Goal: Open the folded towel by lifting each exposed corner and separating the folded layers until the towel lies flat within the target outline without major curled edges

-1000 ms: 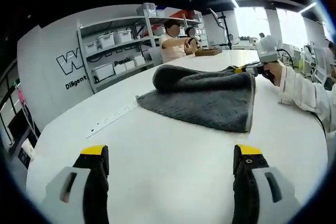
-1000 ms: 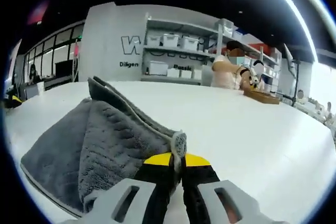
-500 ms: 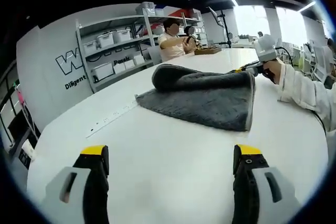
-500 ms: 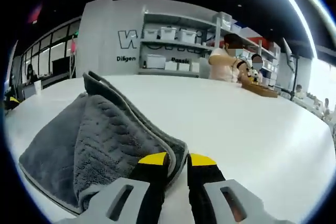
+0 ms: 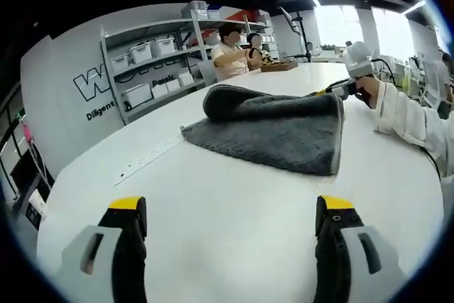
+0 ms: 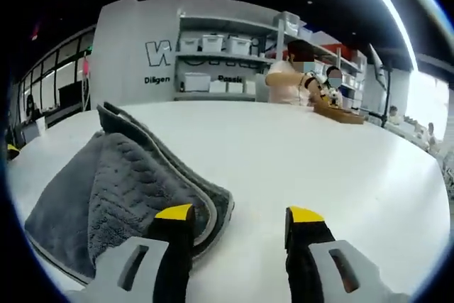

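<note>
Lying folded on the white table (image 5: pixel 234 211), the grey towel (image 5: pixel 273 129) runs ten-to-four; both grippers (image 5: pixel 230 221) (image 6: pixel 237 221) gape, jaws apart.

A broad white table (image 5: pixel 234 196) carries a folded grey towel (image 5: pixel 277 129), lying at about one o'clock in the left gripper view and at nine o'clock in the right gripper view. A pale strip (image 5: pixel 152 157) with small marks lies flat on the tabletop just beside the towel's corner, toward ten o'clock in the left gripper view. At the table's far end, near twelve o'clock, sits a low wooden tray (image 5: pixel 279 67).
</note>
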Demonstrator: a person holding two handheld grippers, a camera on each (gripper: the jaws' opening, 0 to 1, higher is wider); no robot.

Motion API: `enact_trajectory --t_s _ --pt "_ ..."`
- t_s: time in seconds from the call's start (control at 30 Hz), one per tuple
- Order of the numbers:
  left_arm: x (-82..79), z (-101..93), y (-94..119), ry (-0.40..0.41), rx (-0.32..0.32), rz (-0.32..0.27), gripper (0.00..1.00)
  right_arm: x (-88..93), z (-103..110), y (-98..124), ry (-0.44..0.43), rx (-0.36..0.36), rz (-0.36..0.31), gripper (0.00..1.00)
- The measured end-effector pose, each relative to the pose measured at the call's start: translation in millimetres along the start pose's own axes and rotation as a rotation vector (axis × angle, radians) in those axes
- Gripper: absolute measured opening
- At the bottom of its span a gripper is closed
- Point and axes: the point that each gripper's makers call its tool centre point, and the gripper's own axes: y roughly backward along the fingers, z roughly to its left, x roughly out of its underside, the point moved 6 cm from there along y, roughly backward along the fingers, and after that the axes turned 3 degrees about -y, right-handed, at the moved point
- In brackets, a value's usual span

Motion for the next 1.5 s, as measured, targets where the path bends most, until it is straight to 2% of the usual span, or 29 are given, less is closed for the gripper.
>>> enact_trajectory --t_s 0.1,0.27,0.4,0.6,0.7,0.77,0.87,1.07,1.2,1.33,1.43,1.5 --pt "0.5 0.2 0 0.004 0.0 0.002 0.98 -3.4 -4 4 -0.009 0.009 -0.011 0.57" --pt "-0.3 -0.4 -1 0.016 -0.003 -0.004 0.98 -7.4 -8 8 -0.014 0.037 -0.022 0.7" --pt "-0.3 -1.3 -4 0.033 -0.005 -0.005 0.97 -11.4 -13 12 -0.019 0.055 -0.042 0.73" --pt "-2.7 -8.6 -12 0.078 0.021 -0.039 0.97 -15.0 -12 13 -0.019 0.052 -0.057 0.82" --pt "-5.1 -11.5 -15 0.084 0.01 -0.042 0.96 -16.4 -11 13 -0.015 0.053 -0.062 0.87" --pt "-8.8 -16.0 -18 0.134 0.022 -0.078 0.96 -18.2 -10 13 -0.009 0.047 -0.071 0.9" --pt "-10.2 -18.7 -21 0.156 0.036 -0.097 0.94 -19.8 -7 12 -0.001 0.033 -0.078 1.0" --pt "-12.1 -25.6 -24 0.141 0.044 -0.104 0.9 -20.0 -1 11 0.032 0.022 -0.064 0.99" --pt "-13.8 -35.9 -33 0.154 0.059 -0.128 0.84 -21.7 -1 12 0.019 0.01 -0.072 0.99" --pt "-17.6 -47.0 -37 0.131 0.086 -0.152 0.81 -21.4 -1 13 0.009 0.005 -0.07 0.99" --pt "-22.1 -55.4 -40 0.157 0.117 -0.186 0.78 -20.5 1 12 0.005 -0.007 -0.065 0.99" --pt "-23.4 -58.6 -42 0.203 0.127 -0.206 0.72 -20.0 2 12 0.006 -0.015 -0.062 0.98"
